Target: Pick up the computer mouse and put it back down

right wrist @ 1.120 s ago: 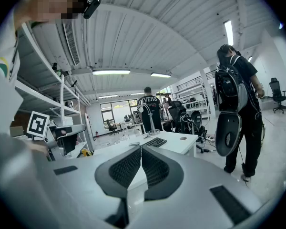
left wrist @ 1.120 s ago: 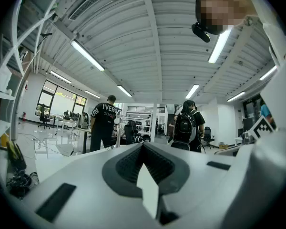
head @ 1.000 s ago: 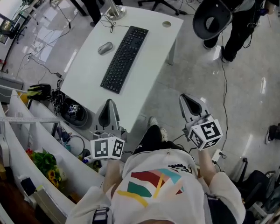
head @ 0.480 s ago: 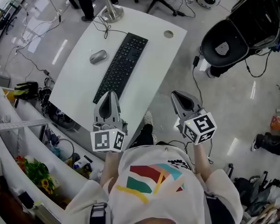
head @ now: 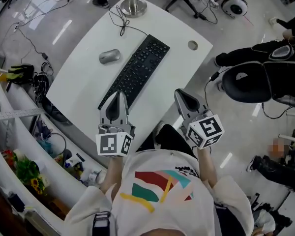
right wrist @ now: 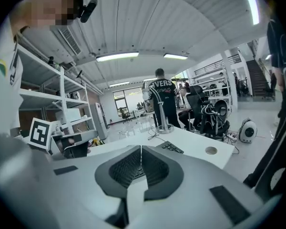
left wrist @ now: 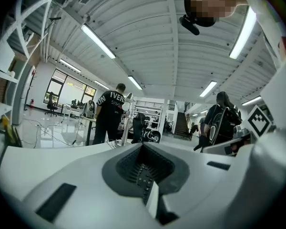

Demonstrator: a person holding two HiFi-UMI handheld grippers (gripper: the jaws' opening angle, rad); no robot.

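1. the computer mouse (head: 109,56) lies on the far left part of the white desk (head: 83,85). it sits just beside the long black keyboard (head: 135,69) without touching it, and nothing has hold of it.
2. the left tongs (head: 118,96) are closed tip to tip with nothing between them. in the head view they hang over the near end of the keyboard, well short of the mouse.
3. the right tongs (head: 181,97) are also fully closed and empty. they are by the desk's near right edge, well apart from the mouse.
4. the mouse looks like a small, stiff plastic shell, probably light. its grey top is smooth and domed, so it may be slippery under the pads. no cord to it can be made out.
5. the best hold is probably across its two long flanks at mid-body, low down where the sides are straightest. pinching the rounded top or the tapering back could squirt it out.
6. the left tongs are the nearer pair, and they must open wider than the mouse before closing in.
7. a light squeeze should be enough. it should go back down flat on its underside.
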